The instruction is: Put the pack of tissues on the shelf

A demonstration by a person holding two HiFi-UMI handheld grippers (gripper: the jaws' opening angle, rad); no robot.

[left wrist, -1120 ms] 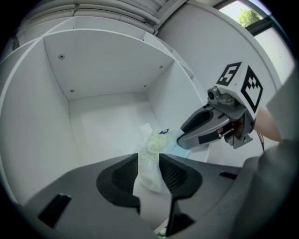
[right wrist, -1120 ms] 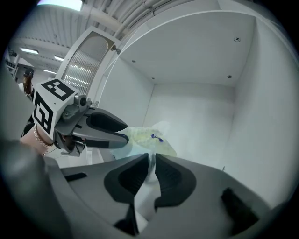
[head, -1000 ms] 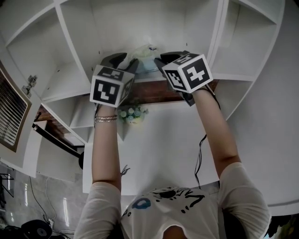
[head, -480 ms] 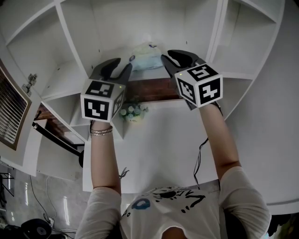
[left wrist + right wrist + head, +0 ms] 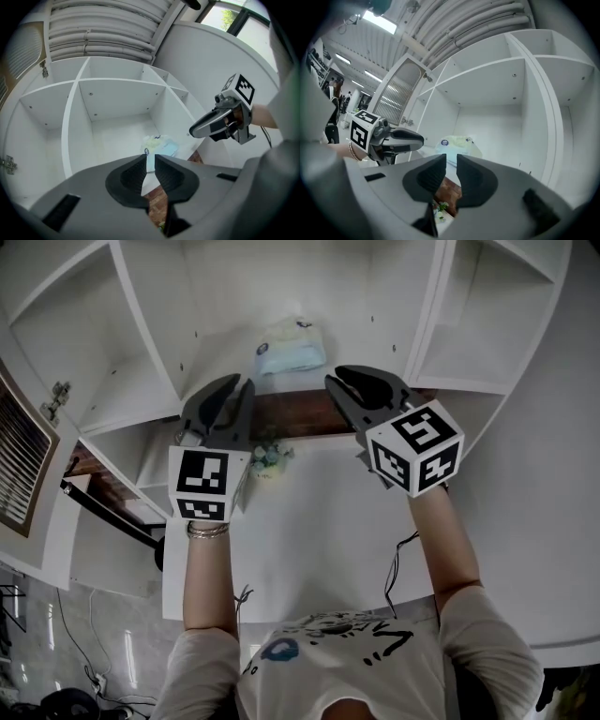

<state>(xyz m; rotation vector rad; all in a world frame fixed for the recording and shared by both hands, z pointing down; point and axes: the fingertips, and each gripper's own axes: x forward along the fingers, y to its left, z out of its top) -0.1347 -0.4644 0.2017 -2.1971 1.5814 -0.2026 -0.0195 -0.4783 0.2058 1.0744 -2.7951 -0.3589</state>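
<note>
The pack of tissues [image 5: 291,346] lies in the middle compartment of the white shelf [image 5: 146,324], upper centre of the head view. It rests flat on the compartment floor, close to the front edge, with nothing touching it. From that I'd judge the main job done: the pack is where the task wants it.

Your left gripper [image 5: 240,382] sits just below and left of the pack in the head view, clear of it. Its jaws are closing. In the left gripper view only a slim gap shows between them, and you see the pack through that gap, farther off on the shelf, not between the pads. So this gripper is empty.

Your right gripper [image 5: 336,374] sits just below and right of the pack, also apart from it. In the right gripper view its jaws stand a narrow slit apart, with nothing between them. The pack shows beyond them, in the centre of that frame.

Below the shelf edge, between your two grippers, runs a brown wooden strip [image 5: 300,418]. A small bunch of flowers [image 5: 267,457] is just under it.

What looks left is little: bring both arms down without brushing the pack. You could check that it isn't overhanging the front edge; these views don't show that clearly.
</note>
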